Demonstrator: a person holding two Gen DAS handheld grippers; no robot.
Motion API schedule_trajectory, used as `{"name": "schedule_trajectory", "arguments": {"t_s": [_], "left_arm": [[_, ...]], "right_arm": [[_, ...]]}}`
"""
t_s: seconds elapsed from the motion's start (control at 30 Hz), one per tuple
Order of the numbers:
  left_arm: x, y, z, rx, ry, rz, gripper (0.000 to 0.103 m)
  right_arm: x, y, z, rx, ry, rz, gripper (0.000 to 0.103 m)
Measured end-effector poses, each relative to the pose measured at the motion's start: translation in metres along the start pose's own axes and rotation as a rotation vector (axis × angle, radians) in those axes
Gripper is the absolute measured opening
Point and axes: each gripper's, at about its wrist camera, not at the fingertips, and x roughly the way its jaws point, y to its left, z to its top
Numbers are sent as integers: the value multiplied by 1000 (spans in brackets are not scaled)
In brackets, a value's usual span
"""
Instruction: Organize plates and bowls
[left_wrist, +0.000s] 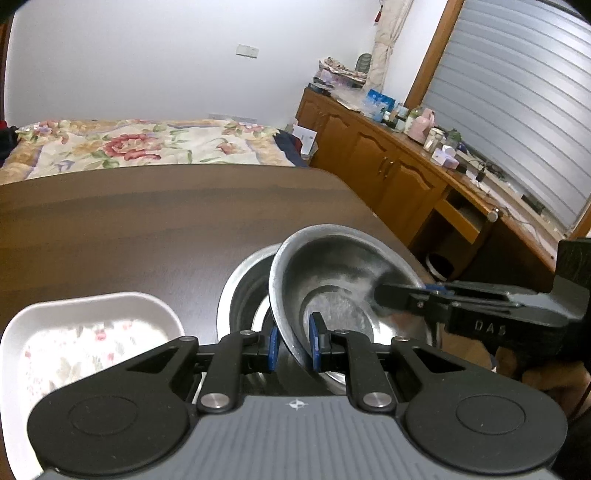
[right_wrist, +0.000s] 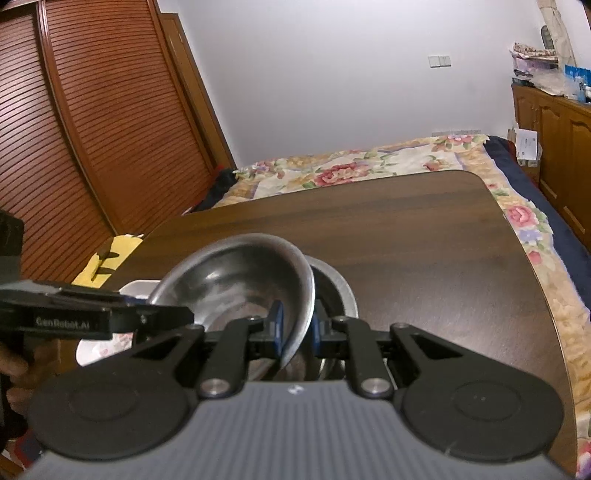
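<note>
Two grippers, left gripper (left_wrist: 293, 350) and right gripper (right_wrist: 295, 332), clamping steel bowl (left_wrist: 340, 280), dark wood table (left_wrist: 147, 221), floral bed (left_wrist: 129, 144) behind

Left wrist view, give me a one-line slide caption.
Both grippers, left gripper and right gripper, pinch a tilted steel bowl above a second steel bowl, beside a floral dish.

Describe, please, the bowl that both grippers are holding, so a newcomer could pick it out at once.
On the dark wooden table, beside the white floral dish, two steel bowls overlap. The held bowl is the tilted one, pinched at its rim by the left gripper and the right gripper, above the flat-lying bowl.
</note>
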Motion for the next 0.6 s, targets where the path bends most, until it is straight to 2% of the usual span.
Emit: {"name": "schedule_trajectory", "arguments": {"t_s": [0.6], "left_arm": [[-2, -11, -22, 53, -68, 110, 18]], "right_arm": [[5, 12, -10, -114, -54, -76, 19]]}}
